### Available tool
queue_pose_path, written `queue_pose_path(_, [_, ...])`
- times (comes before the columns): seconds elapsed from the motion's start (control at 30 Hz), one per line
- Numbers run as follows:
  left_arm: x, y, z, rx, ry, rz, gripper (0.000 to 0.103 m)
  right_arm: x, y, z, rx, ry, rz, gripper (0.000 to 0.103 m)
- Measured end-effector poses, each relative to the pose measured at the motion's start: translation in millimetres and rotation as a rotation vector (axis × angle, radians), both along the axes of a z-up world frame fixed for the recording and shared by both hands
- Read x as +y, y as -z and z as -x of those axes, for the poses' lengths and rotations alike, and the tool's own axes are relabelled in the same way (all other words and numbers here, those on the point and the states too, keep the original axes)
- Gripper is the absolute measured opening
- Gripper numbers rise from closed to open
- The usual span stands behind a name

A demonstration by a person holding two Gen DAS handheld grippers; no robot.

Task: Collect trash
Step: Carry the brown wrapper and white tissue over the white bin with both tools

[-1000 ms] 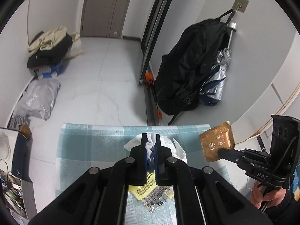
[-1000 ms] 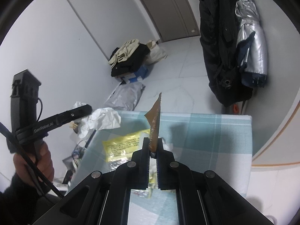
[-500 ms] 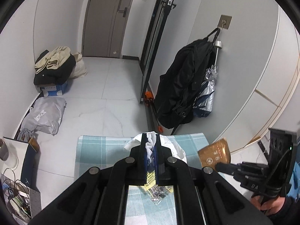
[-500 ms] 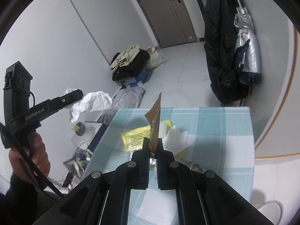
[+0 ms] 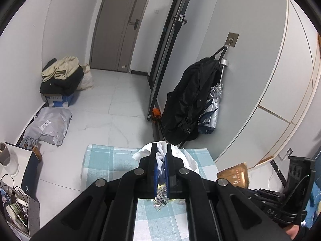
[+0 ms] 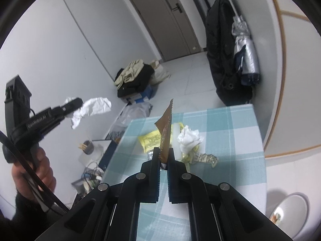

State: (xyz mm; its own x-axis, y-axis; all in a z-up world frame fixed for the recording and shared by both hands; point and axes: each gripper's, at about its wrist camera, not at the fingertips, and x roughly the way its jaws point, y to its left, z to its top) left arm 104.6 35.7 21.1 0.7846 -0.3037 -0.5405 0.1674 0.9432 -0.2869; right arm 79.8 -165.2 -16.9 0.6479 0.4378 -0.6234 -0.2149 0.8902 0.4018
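My left hand-held gripper (image 5: 160, 160) tilted down, pinching crumpled white tissue (image 5: 161, 156), my right hand-held gripper (image 6: 163, 156) pinching a stiff brown serrated sachet (image 6: 166, 132) upright above the checked desk (image 6: 230, 140)

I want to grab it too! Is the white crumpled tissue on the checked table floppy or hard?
Probably floppy: the crumpled tissue is all soft folds. Likely very light, so a push might just slide it across the checked tablecloth. It shouldn't roll far, being lumpy.

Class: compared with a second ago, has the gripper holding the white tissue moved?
Yes. In the right wrist view, the left gripper and tissue have shifted left, off the table.
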Motion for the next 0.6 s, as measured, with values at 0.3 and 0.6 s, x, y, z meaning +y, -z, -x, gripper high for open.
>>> queue_pose_path(0.3, [-33,-25,37,-0.041,0.027,-0.051,0.001,-24,-68,50,-0.133,0.026,0.02,0.005])
queue_pose_path(0.6, [-90,-50,72,-0.096,0.118,-0.09,0.001,-78,-102,113,-0.209,0.116,0.034,0.005])
